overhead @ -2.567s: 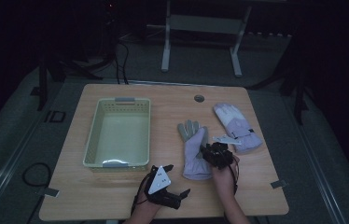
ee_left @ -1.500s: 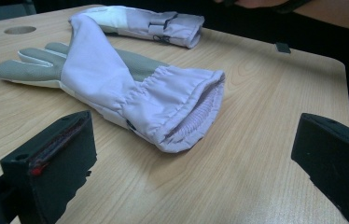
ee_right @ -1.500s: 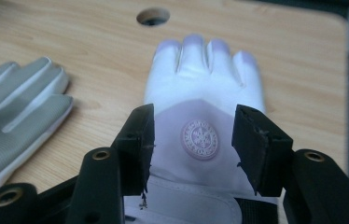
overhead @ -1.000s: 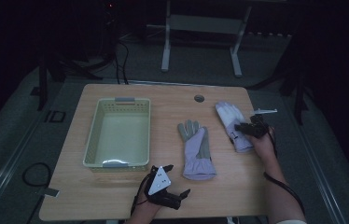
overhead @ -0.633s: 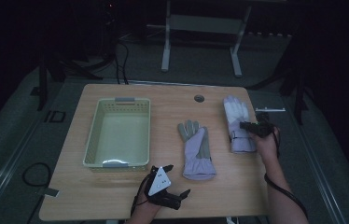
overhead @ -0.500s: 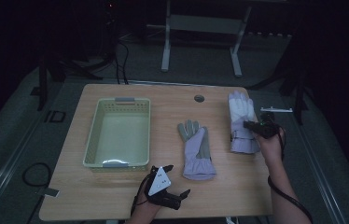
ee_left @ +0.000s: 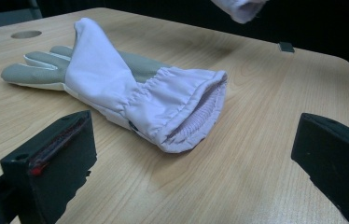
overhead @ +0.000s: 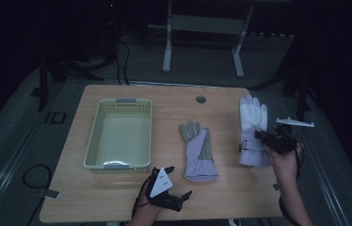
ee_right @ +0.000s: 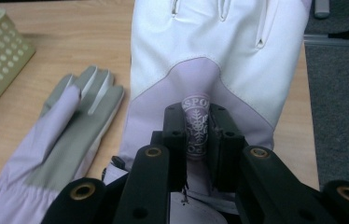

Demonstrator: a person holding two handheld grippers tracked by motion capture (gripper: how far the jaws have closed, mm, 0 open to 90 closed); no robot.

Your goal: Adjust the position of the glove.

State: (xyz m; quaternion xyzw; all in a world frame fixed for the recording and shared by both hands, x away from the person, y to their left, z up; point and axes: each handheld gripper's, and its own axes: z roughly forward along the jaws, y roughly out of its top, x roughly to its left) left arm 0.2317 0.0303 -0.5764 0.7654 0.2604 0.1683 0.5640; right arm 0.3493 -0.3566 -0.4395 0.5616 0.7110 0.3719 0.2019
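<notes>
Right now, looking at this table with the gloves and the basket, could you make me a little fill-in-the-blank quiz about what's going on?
1. The right gripper is clamped on the white and lilac glove, pinching a fold of its ____.
2. The pale green plastic basket holds ____.
3. The left gripper has its jaws ____.
4. The grey-palmed lilac glove lies ____ on the wooden table.

Missing words: fabric; nothing; open; flat

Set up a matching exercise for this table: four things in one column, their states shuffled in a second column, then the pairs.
Things:
1. white glove
2. grey-palmed glove
3. basket
4. left gripper

States:
A. jaws wide open, nothing between them
B. lies flat mid-table, untouched
C. pinched by the right gripper
D. stands empty at the table's left

Pairs: 1-C, 2-B, 3-D, 4-A
</notes>
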